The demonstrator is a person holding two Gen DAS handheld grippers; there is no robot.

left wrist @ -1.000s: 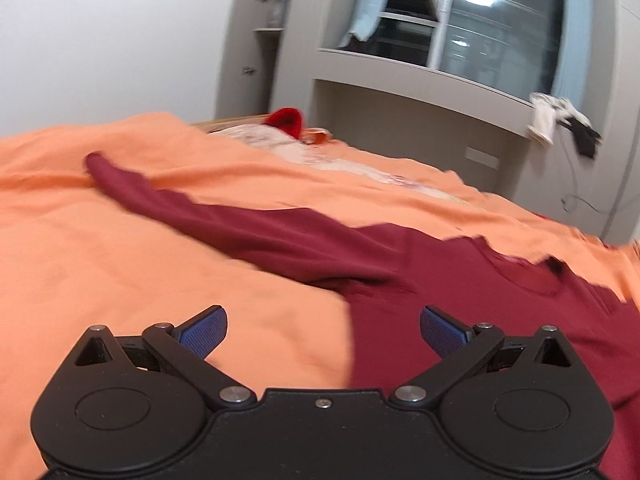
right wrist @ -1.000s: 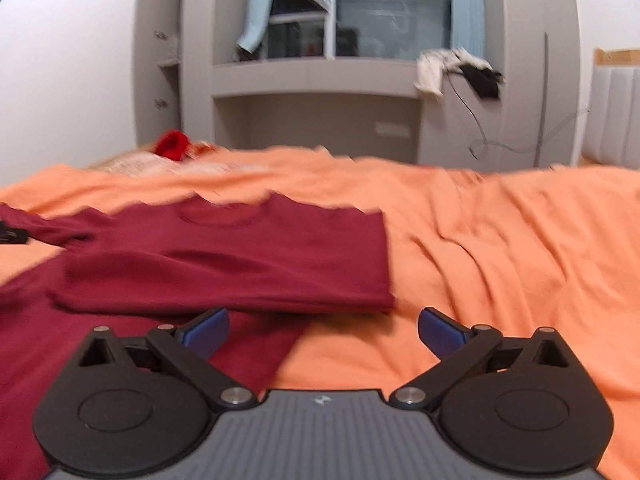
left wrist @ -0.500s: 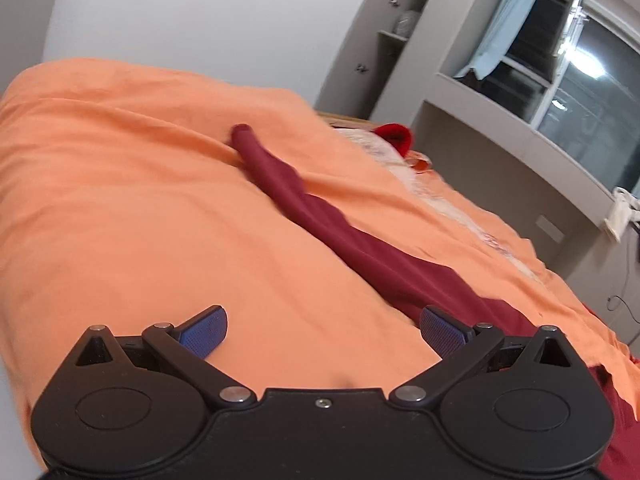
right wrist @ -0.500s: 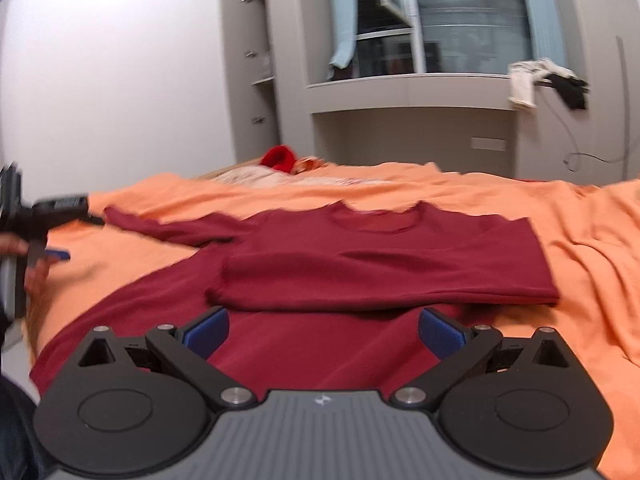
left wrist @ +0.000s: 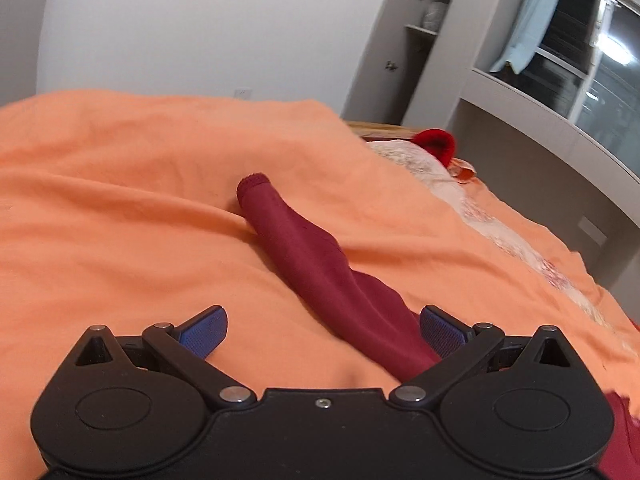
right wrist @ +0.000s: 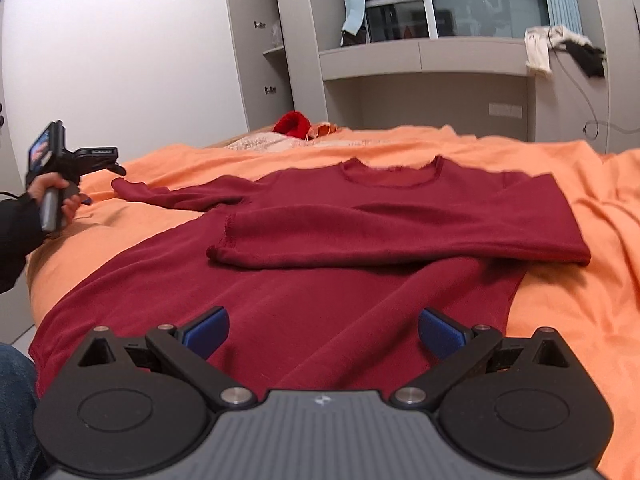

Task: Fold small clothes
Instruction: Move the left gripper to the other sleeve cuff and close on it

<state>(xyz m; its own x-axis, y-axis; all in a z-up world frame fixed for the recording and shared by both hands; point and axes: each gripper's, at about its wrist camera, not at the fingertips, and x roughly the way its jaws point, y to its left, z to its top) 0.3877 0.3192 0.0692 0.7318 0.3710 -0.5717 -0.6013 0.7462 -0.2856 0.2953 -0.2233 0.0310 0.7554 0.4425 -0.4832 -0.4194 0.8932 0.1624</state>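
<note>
We see bare orange bedspread (left wrist: 120,220) left of the outstretched sleeve (left wrist: 304,256), open for passing. Beyond it, a red knit item (left wrist: 436,144) and pale cloth (left wrist: 420,160) crowd the bed's far edge.

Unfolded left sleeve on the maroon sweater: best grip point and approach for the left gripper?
Grip the sleeve near its ribbed cuff, coming from the outer bed edge with the open left gripper. It lies straight and flat on the orange sheet, cuff end free, so it should fold inward cleanly.
</note>
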